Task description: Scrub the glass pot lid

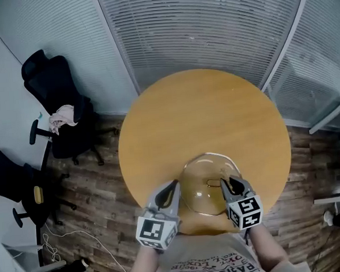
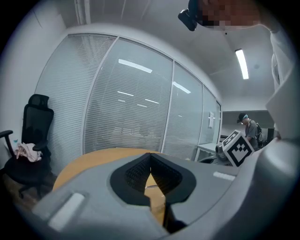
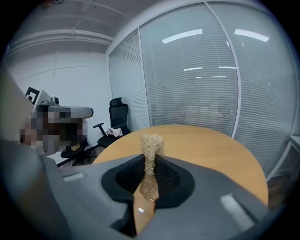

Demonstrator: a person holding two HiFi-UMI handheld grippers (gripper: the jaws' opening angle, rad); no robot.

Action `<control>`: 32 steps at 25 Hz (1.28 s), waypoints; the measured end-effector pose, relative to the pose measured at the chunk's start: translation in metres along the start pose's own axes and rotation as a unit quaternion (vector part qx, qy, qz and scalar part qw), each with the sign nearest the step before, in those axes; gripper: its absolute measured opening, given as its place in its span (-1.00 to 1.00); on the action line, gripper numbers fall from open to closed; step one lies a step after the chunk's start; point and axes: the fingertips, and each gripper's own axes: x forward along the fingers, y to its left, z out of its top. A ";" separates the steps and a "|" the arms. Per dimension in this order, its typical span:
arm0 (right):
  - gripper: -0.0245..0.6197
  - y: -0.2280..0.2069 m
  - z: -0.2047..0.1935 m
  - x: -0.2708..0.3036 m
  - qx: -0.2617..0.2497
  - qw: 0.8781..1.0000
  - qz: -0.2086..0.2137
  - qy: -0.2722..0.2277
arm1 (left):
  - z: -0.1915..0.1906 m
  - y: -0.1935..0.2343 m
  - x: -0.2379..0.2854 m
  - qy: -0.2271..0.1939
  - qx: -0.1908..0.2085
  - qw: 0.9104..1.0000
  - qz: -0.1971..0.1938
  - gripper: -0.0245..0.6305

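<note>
Because the glass lid [image 1: 199, 177] lies flat on the round table [image 1: 203, 113] near its front edge, it sits squarely between the two grippers: to the right of the left gripper's [image 1: 173, 187] jaw tips and to the left of the right gripper's [image 1: 231, 184]. It is round, so it has no long side to line up with, only a small handle near its middle. The right gripper's tips reach over the lid's right rim, while the left gripper's tips stop just beside the left rim, so the right one looks nearer to the glass. In the right gripper view the jaws are clamped on a tan mesh scrubber [image 3: 151, 143], which sticks straight out past the tips. In the left gripper view the jaws [image 2: 150, 157] are pressed together with nothing between them. The scrubbing probably starts with the right gripper tipping down and leftward onto the glass, and the left one may need to steady the rim.
</note>
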 end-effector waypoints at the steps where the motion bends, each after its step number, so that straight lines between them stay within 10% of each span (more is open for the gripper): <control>1: -0.74 0.000 -0.002 0.010 -0.001 1.000 0.001 0.010 | -0.001 0.006 0.005 0.000 -0.002 1.000 -0.006 -0.90; 19: -0.74 -0.036 -0.088 0.129 -0.043 0.960 -0.013 0.275 | -0.042 0.067 0.056 0.046 -0.039 0.997 -0.045 -0.90; 32: -0.74 -0.026 -0.115 0.151 -0.052 0.938 0.008 0.344 | -0.061 0.083 0.063 0.069 -0.039 0.995 -0.064 -0.90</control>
